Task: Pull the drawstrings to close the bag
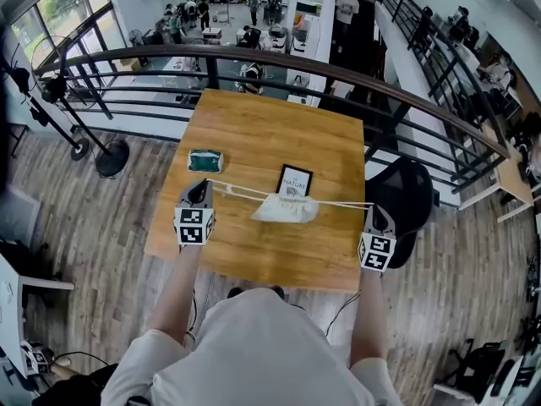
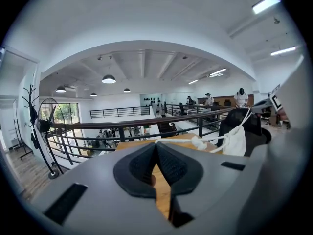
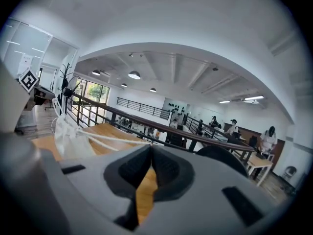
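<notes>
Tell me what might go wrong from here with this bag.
1. The drawstrings are taut and pinched only at the tips of the left gripper and right gripper; a cord may slip out.
2. The bag hangs between them over the table; one slip could swing it onto the black card.

The right gripper [image 3: 151, 146] is pressing its dark fingers [image 3: 132, 172] together at the tips, pinching a white drawstring [image 3: 118, 139] between them. The drawstring is stretching taut to the left, in two strands, to a white bag [image 3: 70, 141] over the wooden worktop [image 3: 101, 128]. A dark railing [image 3: 187, 131] is running across behind.
</notes>
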`<action>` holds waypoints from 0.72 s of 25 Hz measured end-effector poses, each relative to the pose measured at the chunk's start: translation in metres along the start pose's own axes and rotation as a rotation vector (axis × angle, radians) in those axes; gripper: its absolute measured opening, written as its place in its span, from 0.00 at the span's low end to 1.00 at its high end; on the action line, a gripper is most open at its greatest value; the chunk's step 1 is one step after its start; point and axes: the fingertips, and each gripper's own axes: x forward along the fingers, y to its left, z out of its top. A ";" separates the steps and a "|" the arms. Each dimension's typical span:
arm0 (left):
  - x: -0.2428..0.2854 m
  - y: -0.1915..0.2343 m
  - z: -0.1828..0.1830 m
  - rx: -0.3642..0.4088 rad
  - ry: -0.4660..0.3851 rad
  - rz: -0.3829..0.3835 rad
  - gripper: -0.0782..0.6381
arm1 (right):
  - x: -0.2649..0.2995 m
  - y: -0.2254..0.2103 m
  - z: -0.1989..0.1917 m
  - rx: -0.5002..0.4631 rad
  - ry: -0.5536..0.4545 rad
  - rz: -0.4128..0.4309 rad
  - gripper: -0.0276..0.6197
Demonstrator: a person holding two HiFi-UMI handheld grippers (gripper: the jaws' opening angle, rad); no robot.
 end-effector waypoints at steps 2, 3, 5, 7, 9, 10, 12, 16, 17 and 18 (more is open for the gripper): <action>0.006 -0.002 0.000 0.019 -0.014 -0.003 0.10 | 0.003 -0.001 -0.002 -0.009 -0.007 0.003 0.06; 0.008 -0.003 0.000 0.031 -0.018 -0.002 0.10 | 0.004 -0.001 -0.003 -0.016 -0.013 0.004 0.06; 0.011 -0.002 0.000 0.048 -0.024 -0.001 0.10 | 0.007 0.000 -0.002 -0.039 -0.021 0.000 0.06; 0.015 -0.001 0.001 0.061 -0.032 -0.001 0.10 | 0.010 0.000 -0.001 -0.058 -0.024 -0.008 0.06; 0.018 -0.003 0.002 0.071 -0.039 -0.004 0.10 | 0.013 -0.001 -0.002 -0.061 -0.028 -0.015 0.06; 0.020 -0.003 0.003 0.076 -0.039 -0.005 0.10 | 0.014 -0.002 -0.003 -0.059 -0.029 -0.018 0.06; 0.022 -0.004 0.004 0.084 -0.039 -0.004 0.10 | 0.015 -0.005 -0.002 -0.055 -0.032 -0.024 0.06; 0.022 -0.007 0.007 0.090 -0.050 -0.005 0.10 | 0.012 -0.010 -0.001 -0.059 -0.036 -0.032 0.06; 0.021 -0.007 0.007 0.092 -0.051 -0.005 0.10 | 0.012 -0.011 -0.002 -0.058 -0.036 -0.033 0.06; 0.021 -0.007 0.008 0.094 -0.052 -0.005 0.10 | 0.010 -0.012 -0.001 -0.058 -0.037 -0.034 0.06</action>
